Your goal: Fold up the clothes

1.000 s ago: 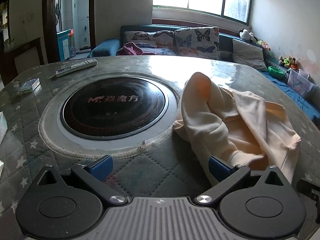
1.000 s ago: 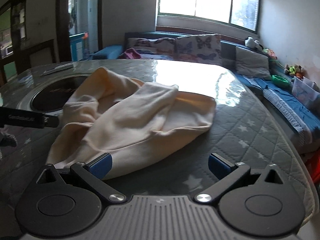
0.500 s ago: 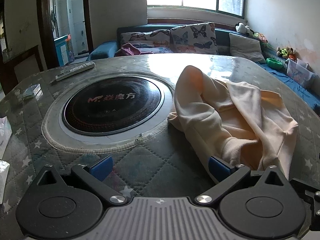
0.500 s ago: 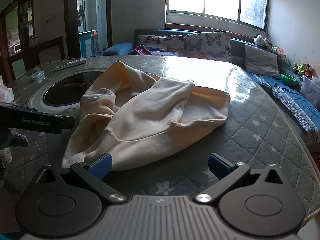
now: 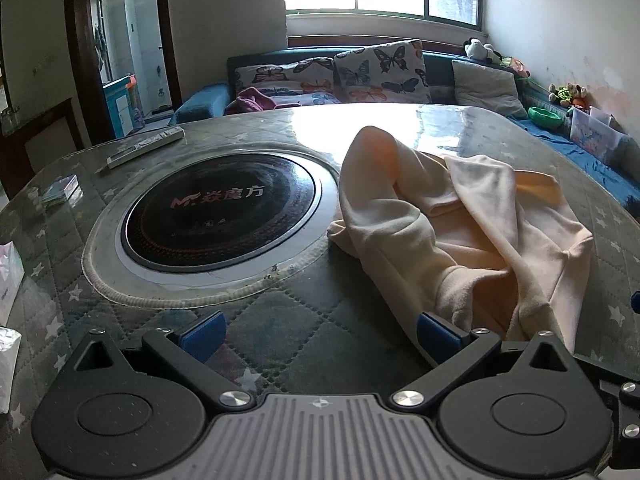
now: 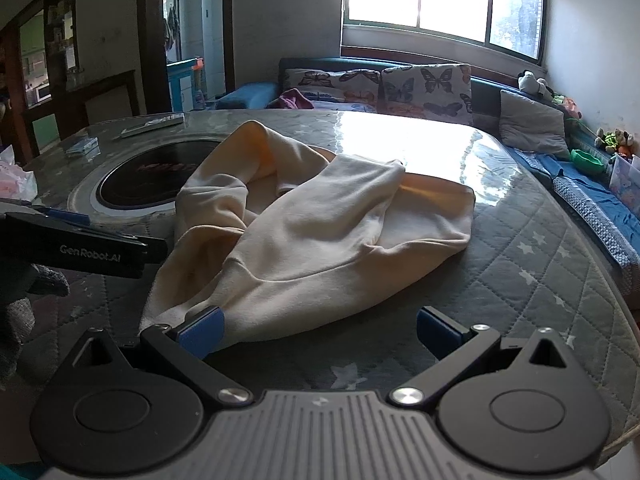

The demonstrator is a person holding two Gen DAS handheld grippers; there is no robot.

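Observation:
A cream garment (image 5: 464, 236) lies crumpled on the quilted round table (image 5: 280, 320), to the right of the black round cooktop (image 5: 218, 210). My left gripper (image 5: 320, 332) is open just above the table; its right pad sits at the garment's near edge and nothing is between its fingers. In the right wrist view the same garment (image 6: 320, 232) fills the middle of the table. My right gripper (image 6: 320, 330) is open, its left pad touching the garment's near hem. The left gripper's black body (image 6: 80, 248) shows at the left of that view.
A white remote control (image 5: 146, 146) and a small packet (image 5: 60, 190) lie on the far left of the table. White bags (image 5: 8, 276) sit at the left edge. A sofa with butterfly cushions (image 5: 360, 72) stands behind the table, and blue bedding (image 6: 592, 200) to the right.
Both grippers have drawn back slightly and risen, so more of the table and garment shows. The garment has not moved. Both stay open.

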